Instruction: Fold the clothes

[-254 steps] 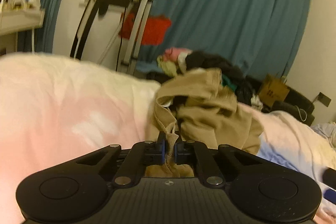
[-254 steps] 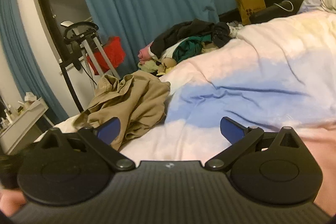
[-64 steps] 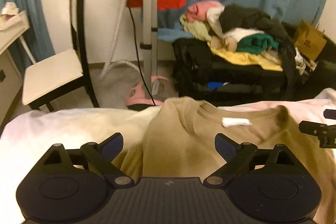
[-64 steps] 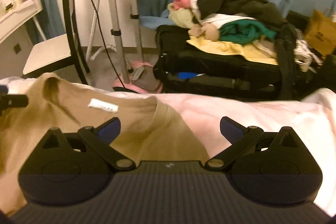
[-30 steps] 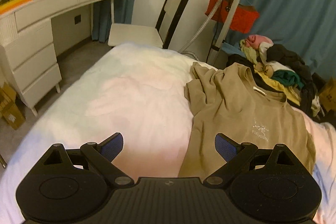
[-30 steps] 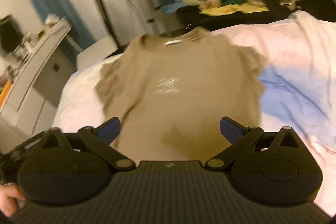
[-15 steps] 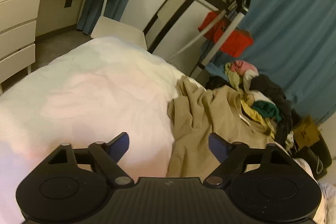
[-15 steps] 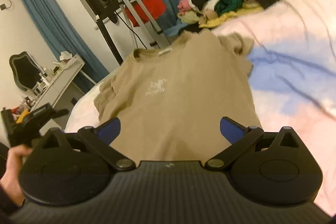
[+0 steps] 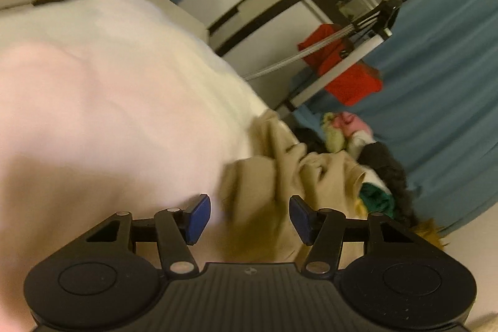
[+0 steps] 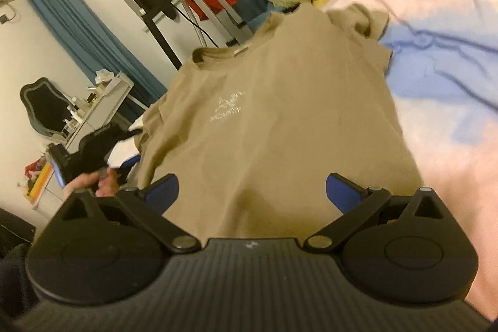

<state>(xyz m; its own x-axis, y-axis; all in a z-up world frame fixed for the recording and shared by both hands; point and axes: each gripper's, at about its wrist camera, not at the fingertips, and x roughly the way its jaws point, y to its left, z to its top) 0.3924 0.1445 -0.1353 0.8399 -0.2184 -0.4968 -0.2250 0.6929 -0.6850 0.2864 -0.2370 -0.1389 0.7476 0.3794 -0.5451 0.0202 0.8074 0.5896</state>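
Spread flat on the bed (image 10: pixel 451 58), front print up: tan T-shirt (image 10: pixel 280 114), whole only in the right wrist view. Bunched sleeve alone in the left wrist view, between the left tool (image 9: pixel 249 215) pads, untouched; jaws released, just narrowed. Right tool (image 10: pixel 252 187) wide, released, over the hem, lower than a second ago.

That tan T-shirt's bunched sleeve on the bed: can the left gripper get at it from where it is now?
Probably yes. The left gripper points at the bunched sleeve of the tan T-shirt. Its jaws have just been closing, with cloth between the pads but not pinched. Nothing blocks the way.
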